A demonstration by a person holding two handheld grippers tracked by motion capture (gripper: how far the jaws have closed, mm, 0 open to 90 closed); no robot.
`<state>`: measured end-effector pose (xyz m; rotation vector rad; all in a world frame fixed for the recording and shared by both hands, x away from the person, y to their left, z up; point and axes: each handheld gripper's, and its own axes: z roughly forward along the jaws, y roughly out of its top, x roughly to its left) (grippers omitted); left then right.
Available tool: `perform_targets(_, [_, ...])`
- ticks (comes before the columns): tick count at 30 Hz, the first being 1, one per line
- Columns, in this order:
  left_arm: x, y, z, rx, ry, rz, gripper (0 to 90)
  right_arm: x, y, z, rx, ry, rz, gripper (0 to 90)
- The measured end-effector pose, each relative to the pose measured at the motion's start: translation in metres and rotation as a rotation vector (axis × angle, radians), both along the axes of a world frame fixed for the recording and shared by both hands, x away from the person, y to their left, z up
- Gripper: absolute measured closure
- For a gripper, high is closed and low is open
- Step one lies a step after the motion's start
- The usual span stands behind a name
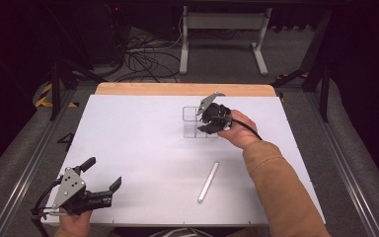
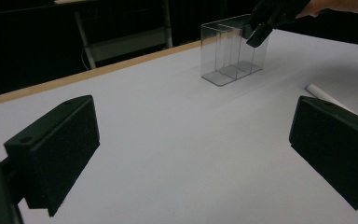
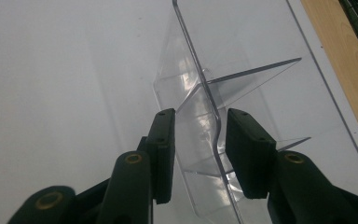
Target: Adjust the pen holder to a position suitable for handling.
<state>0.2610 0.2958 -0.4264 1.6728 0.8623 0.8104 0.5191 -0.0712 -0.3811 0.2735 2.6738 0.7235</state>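
- The clear divided box [image 3: 200, 140] stands upright on the far right of the worktop [image 1: 143, 148]. It looks light, stiff, slick and likely brittle.
- Best hold: pinch one thin wall near its top edge.
- The right tool [image 3: 196, 149] straddles that wall, jaws not yet pressing on it.
- The left tool [image 2: 191, 154] gapes, holding nothing.
- A white tube [image 1: 208, 181] lies nearer the person.

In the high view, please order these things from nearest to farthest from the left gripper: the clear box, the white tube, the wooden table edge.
From the left gripper, at the table's near left corner:
1. White tube, lying to its right, near the front.
2. Clear box, further back, right of centre, under the right gripper.
3. Wooden table edge, along the far side.
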Motion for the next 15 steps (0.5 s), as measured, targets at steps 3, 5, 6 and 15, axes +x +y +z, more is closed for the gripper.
perform_targets(3, [-0.0002,0.0001,0.0002,0.002,-0.001,-0.002,2.4,0.0010,0.0013,-0.0024,-0.007,0.001,-0.004,64.0])
perform_targets(5, [-0.0002,0.0002,0.0000,-0.002,-0.002,0.000,2.4,0.0014,0.0020,-0.0039,-0.016,0.000,-0.003,64.5])
perform_targets(6, [0.0000,0.0005,0.0000,-0.001,-0.002,-0.001,2.4,0.0013,0.0024,-0.0042,-0.016,0.002,-0.005,65.4])
perform_targets(15, [0.0008,0.0002,0.0002,-0.006,-0.003,-0.002,2.4,-0.0011,0.0050,-0.0055,-0.029,-0.035,-0.012,73.5])
